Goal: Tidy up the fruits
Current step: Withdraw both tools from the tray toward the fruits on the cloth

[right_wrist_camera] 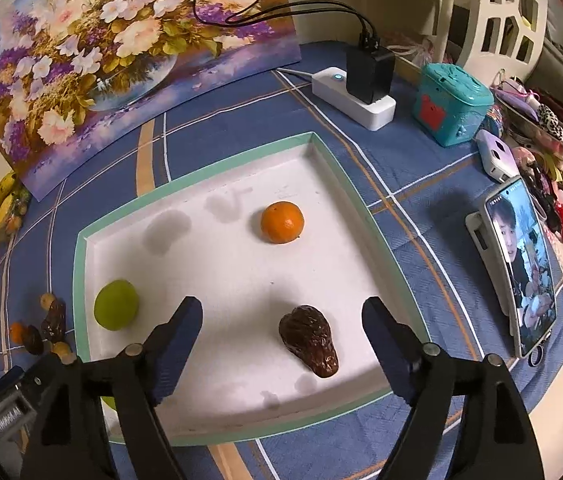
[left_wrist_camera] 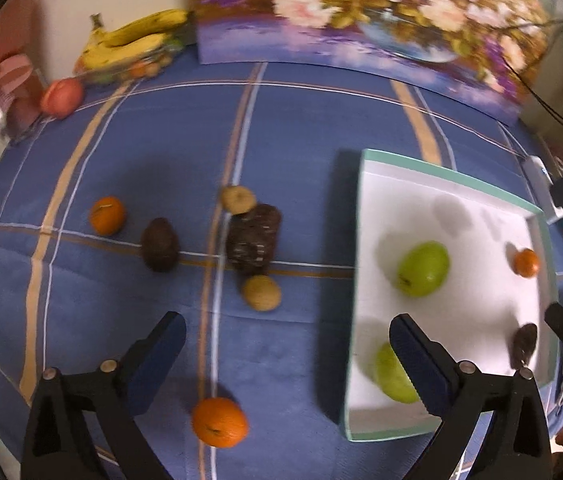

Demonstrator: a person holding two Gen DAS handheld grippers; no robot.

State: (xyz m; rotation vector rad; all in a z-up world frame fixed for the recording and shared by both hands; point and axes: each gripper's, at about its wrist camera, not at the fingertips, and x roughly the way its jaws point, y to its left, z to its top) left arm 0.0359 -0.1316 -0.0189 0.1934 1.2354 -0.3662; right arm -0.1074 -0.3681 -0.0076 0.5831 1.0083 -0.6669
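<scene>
A white tray with a green rim (left_wrist_camera: 361, 240) (right_wrist_camera: 217, 166) sits on the blue cloth. In it lie two green apples (left_wrist_camera: 423, 268) (left_wrist_camera: 391, 374), a small orange (right_wrist_camera: 282, 222) and a dark brown wrinkled fruit (right_wrist_camera: 309, 340). Left of the tray on the cloth lie two oranges (left_wrist_camera: 219, 422) (left_wrist_camera: 107, 215), a dark avocado (left_wrist_camera: 159, 244), a dark brown lumpy fruit (left_wrist_camera: 253, 238) and two tan kiwis (left_wrist_camera: 261, 293) (left_wrist_camera: 238, 199). My left gripper (left_wrist_camera: 287, 344) is open and empty over the tray's left edge. My right gripper (right_wrist_camera: 281, 316) is open, above the brown fruit in the tray.
A flower painting (right_wrist_camera: 121, 52) leans at the back. Bananas (left_wrist_camera: 133, 42) and a peach (left_wrist_camera: 61, 96) sit far left. A power strip with charger (right_wrist_camera: 357, 92), a teal box (right_wrist_camera: 451, 104), a phone on a stand (right_wrist_camera: 521, 268) and clutter crowd the right side.
</scene>
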